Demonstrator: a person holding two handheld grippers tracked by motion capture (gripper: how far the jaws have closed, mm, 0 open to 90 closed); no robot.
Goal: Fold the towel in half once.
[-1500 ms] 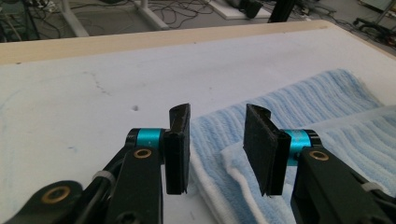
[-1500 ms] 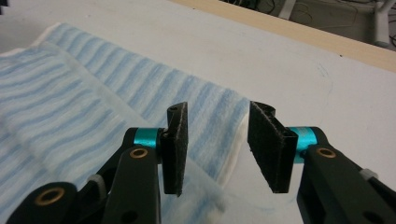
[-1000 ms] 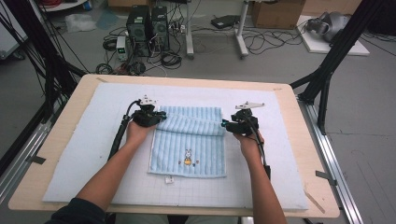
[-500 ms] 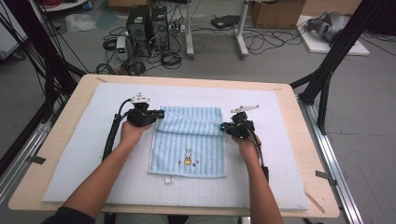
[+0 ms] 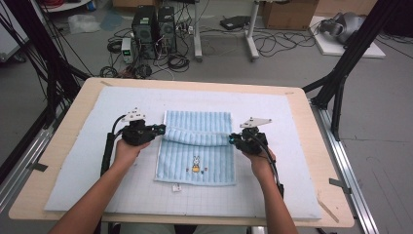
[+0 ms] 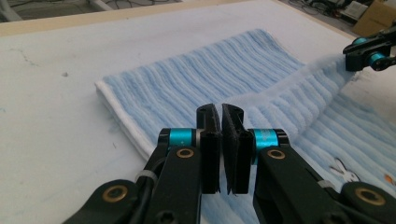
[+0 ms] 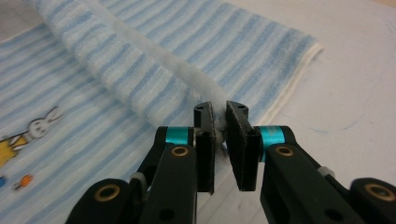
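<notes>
Both the left gripper (image 6: 220, 122) and right gripper (image 7: 219, 120) jaws pinch the striped towel (image 5: 197, 153) at its fold; the right bite looks thin, so uneven pulling may slip it and skew the fold on the surface (image 5: 73, 161).

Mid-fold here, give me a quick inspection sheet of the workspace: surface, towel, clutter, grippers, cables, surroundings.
Surface: wooden table covered by a pale blue grid mat; flat, some faint marks.
Job's things: blue striped towel with a rabbit picture, lying on the mat; a fold of it is lifted into a ridge between the two grippers.
Clutter: nothing seen on the mat besides the towel.
Grippers: left gripper shut on the towel's left edge; right gripper, whose jaws have just been closing, pinches the right edge.
Cables: one black cable trails from each gripper back along the forearm.
Surroundings: computer towers, loose wiring and cardboard boxes on the floor beyond the table.
</notes>
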